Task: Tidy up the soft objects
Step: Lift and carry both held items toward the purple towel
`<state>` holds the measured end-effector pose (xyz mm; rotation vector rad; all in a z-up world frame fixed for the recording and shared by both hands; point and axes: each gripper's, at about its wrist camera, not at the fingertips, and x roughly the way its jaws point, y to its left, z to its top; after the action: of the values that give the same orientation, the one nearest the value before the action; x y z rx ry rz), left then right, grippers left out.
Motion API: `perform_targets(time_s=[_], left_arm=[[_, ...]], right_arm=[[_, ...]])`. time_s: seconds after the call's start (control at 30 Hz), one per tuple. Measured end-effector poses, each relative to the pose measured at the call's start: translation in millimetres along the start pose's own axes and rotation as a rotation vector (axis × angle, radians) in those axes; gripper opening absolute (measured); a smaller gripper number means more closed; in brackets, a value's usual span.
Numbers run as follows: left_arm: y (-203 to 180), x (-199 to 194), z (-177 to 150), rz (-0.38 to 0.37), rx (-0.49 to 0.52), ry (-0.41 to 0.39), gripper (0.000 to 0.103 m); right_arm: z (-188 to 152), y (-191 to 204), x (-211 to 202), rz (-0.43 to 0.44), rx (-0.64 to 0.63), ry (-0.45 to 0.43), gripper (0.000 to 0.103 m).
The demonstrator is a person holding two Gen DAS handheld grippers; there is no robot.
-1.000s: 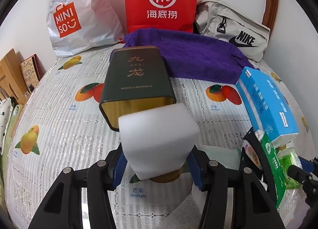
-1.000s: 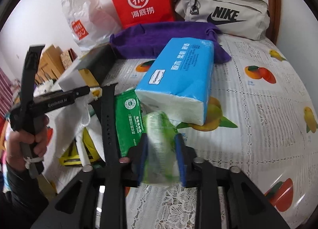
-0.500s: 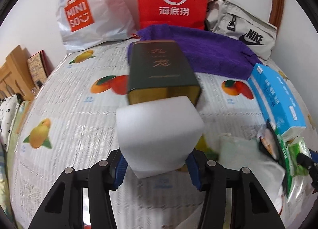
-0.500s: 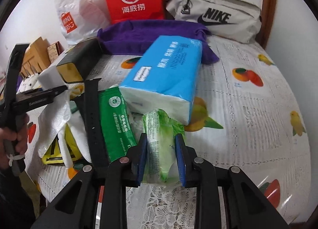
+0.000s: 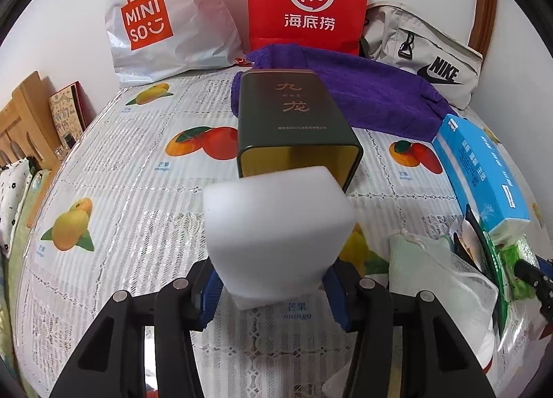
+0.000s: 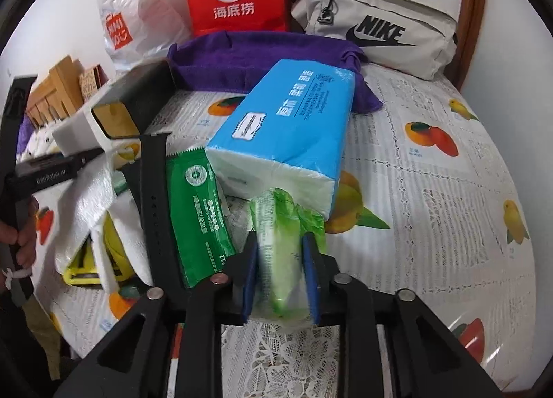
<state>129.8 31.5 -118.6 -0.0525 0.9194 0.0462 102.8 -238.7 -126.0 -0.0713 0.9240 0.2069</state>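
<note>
We hold a white foam block (image 5: 276, 235) in our left gripper (image 5: 273, 291) just before the open tin (image 5: 297, 128) lying on the tablecloth (image 5: 138, 225); our right gripper (image 6: 280, 280) pinches a green tissue pack (image 6: 281, 242) near the blue tissue pack (image 6: 287, 125); next, we judge, ease the block into the tin's mouth.

The right gripper (image 6: 280, 277) clamps a crinkled light-green plastic packet (image 6: 281, 242) between its blue-padded fingers (image 6: 249, 277), above a white fruit-printed lace tablecloth (image 6: 432, 218). Just beyond lies a blue plastic-wrapped tissue pack (image 6: 290, 128), its far end touching a purple towel (image 6: 255, 59). A dark-green wet-wipe sachet (image 6: 198, 215) lies to its left, beside a black strap (image 6: 153, 197). Farther left, the left gripper (image 6: 45, 173) holds a white foam block (image 6: 74, 133) at a dark rectangular tin (image 6: 138, 101).
</note>
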Motion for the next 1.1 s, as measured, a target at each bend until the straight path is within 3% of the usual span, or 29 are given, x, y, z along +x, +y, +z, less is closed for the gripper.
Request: perform_targets(time_s=[0.17, 0.57, 0.73, 1.1], left_arm=[[3.0, -6.9, -0.1, -0.008, -0.009, 0.004, 0.049], [7.4, -28.2, 21.8, -0.033, -0.017, -0.012, 0.049], [8.4, -39.3, 43.9, -0.048, -0.020, -0.040, 0.049], [7.5, -42.3, 95.3, -0.033, -0.009, -0.074, 0.049]], right_arm=[[4.1, -6.7, -10.6, 0.072, 0.055, 0.001, 0.018], [17.9, -3.7, -27.8, 0.126, 0.059, 0.013, 0.018], [38.8, -0.7, -44.6, 0.150, 0.042, -0.042, 0.018], [102.8, -15.7, -48.9, 0.098, 0.027, -0.126, 0.018]])
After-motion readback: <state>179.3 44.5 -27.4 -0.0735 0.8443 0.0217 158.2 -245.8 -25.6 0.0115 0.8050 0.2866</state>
